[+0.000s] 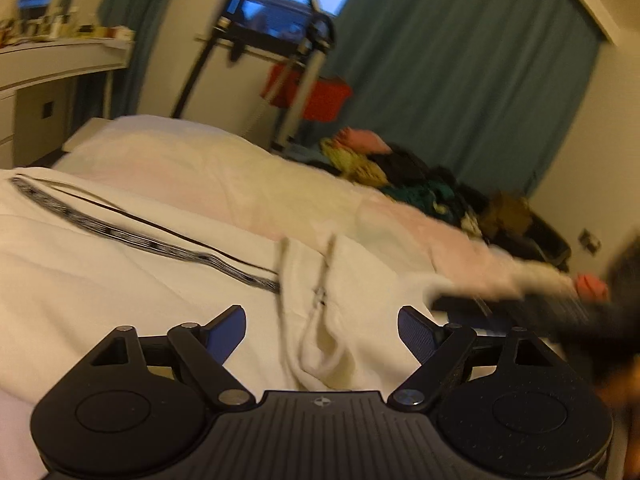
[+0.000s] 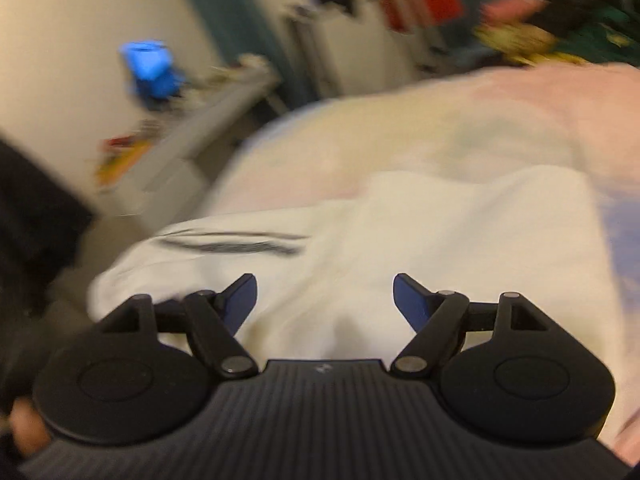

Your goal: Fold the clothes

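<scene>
No legible text, label, brand, number or sign in either view. Left gripper point(image 1: 322, 330): small round cross-mark on the ribbed body behind the jaws, no lettering. Right gripper point(image 2: 325, 306): the same spot carries a faint mark, blurred, unreadable. White garment point(image 1: 132, 264): dark patterned band across the fabric ahead of the left gripper; it may be print or trim, but no characters resolve. Right view is motion-blurred throughout.

White garment point(image 1: 140, 272) with a black-and-grey stripe; teal curtain point(image 1: 460, 80); red box point(image 1: 320, 98) (bedding point(image 1: 200, 160) pale pink-white).
</scene>
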{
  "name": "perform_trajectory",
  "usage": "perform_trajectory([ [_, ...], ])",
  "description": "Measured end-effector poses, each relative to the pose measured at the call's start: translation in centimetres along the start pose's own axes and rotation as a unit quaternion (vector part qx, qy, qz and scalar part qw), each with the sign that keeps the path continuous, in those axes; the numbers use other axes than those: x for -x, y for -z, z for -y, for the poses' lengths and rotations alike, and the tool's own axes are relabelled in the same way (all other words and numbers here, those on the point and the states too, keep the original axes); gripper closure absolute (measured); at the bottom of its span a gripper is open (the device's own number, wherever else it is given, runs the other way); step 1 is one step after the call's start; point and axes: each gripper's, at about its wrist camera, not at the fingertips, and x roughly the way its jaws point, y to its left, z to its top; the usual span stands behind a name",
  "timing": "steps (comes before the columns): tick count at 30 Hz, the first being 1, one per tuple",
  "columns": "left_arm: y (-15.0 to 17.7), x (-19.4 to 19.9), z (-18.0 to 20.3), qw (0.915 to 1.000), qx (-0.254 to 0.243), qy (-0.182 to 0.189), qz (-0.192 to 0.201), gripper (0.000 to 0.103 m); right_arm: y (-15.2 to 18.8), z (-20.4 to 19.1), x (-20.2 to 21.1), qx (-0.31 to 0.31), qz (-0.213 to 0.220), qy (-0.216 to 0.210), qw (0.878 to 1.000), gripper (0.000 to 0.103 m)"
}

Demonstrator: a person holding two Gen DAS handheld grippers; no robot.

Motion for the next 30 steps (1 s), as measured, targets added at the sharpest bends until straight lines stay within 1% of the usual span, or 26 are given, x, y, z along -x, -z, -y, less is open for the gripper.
perform_trajectory([
  [1, 0.2, -0.8, 0.3, 1.0, -0.005, 0.002, -0.006, 0.024, -1.0, 0.3, -1.1, -0.005, -0.004, 0.009, 1.0, 0.026],
  [3, 0.7, -2.5, 0.9, 0.9997, -0.015, 0.007, -0.018, 0.029, -2.9, 0.3, -3.4, -0.01, -0.016, 0.012, 1.0, 0.027],
  [4, 1.0, -3.3, 1.1, 0.9995, -0.02, 0.008, -0.024, 0.03, -3.7, 0.1, -4.8, -0.011, -0.024, 0.015, 1.0, 0.03],
  [5, 1.3, -4.0, 1.3, 0.9992, -0.025, 0.011, -0.03, 0.035, -4.3, -0.1, -6.0, -0.01, -0.03, 0.023, 0.999, 0.032],
  [6, 1.6, -4.7, 1.4, 0.9988, -0.03, 0.015, -0.036, 0.04, -4.6, -0.3, -7.1, -0.01, -0.033, 0.032, 0.999, 0.032],
  [8, 2.1, -5.8, 1.5, 0.9982, -0.038, 0.01, -0.046, 0.042, -5.3, -0.7, -9.8, -0.005, -0.039, 0.053, 0.998, 0.034],
  [9, 2.4, -6.2, 1.5, 0.9979, -0.041, 0.006, -0.049, 0.045, -5.3, -0.9, -11.1, -0.002, -0.044, 0.066, 0.997, 0.035],
  [10, 2.6, -6.4, 1.4, 0.9978, -0.046, 0.002, -0.049, 0.047, -5.2, -1.0, -12.1, 0.001, -0.05, 0.077, 0.996, 0.038],
  [12, 2.8, -6.6, 1.4, 0.9979, -0.048, -0.006, -0.043, 0.06, -4.7, -1.4, -13.6, 0.014, -0.065, 0.101, 0.993, 0.043],
  [13, 2.9, -6.7, 1.2, 0.9981, -0.045, -0.008, -0.043, 0.063, -4.4, -1.6, -14.4, 0.023, -0.071, 0.115, 0.991, 0.053],
  [14, 3.0, -6.8, 1.1, 0.9981, -0.041, -0.009, -0.045, 0.071, -4.1, -1.9, -14.9, 0.035, -0.074, 0.129, 0.988, 0.07],
  [15, 3.0, -6.8, 0.9, 0.9982, -0.038, -0.008, -0.047, 0.076, -3.8, -2.2, -15.0, 0.047, -0.073, 0.14, 0.986, 0.077],
  [16, 3.0, -6.7, 0.7, 0.9984, -0.031, -0.004, -0.048, 0.078, -3.5, -2.6, -14.8, 0.057, -0.067, 0.145, 0.986, 0.085],
  [17, 3.0, -6.5, 0.6, 0.9986, -0.025, -0.001, -0.047, 0.083, -3.3, -3.0, -14.4, 0.068, -0.058, 0.147, 0.985, 0.092],
  [18, 2.9, -6.3, 0.6, 0.9987, -0.022, -0.002, -0.047, 0.09, -3.1, -3.6, -13.9, 0.082, -0.048, 0.149, 0.984, 0.092],
  [20, 2.9, -5.7, 0.6, 0.9989, -0.017, -0.004, -0.044, 0.091, -2.6, -4.8, -12.4, 0.113, -0.023, 0.148, 0.982, 0.093],
  [23, 2.6, -3.7, 1.0, 0.9996, 0.002, 0.011, -0.024, 0.094, -2.1, -6.4, -9.3, 0.141, 0.049, 0.106, 0.983, 0.093],
  [24, 2.4, -2.8, 1.2, 0.9998, 0.007, 0.014, -0.016, 0.094, -1.8, -6.6, -8.9, 0.144, 0.056, 0.094, 0.983, 0.093],
  [26, 2.6, -1.4, 0.9, 0.9996, 0.021, 0.017, -0.012, 0.094, -1.4, -6.8, -8.9, 0.14, 0.043, 0.076, 0.986, 0.093],
  [27, 2.9, -1.4, 0.7, 0.9994, 0.026, 0.013, -0.02, 0.094, -0.9, -6.7, -9.2, 0.139, 0.033, 0.07, 0.987, 0.093],
  [28, 3.2, -1.7, 0.5, 0.9991, 0.027, 0.007, -0.031, 0.094, -0.3, -6.7, -10.0, 0.143, 0.02, 0.072, 0.987, 0.093],
  [30, 3.6, -2.3, 0.3, 0.9984, 0.025, -0.005, -0.051, 0.094, 1.2, -6.5, -12.0, 0.159, -0.002, 0.093, 0.983, 0.093],
])
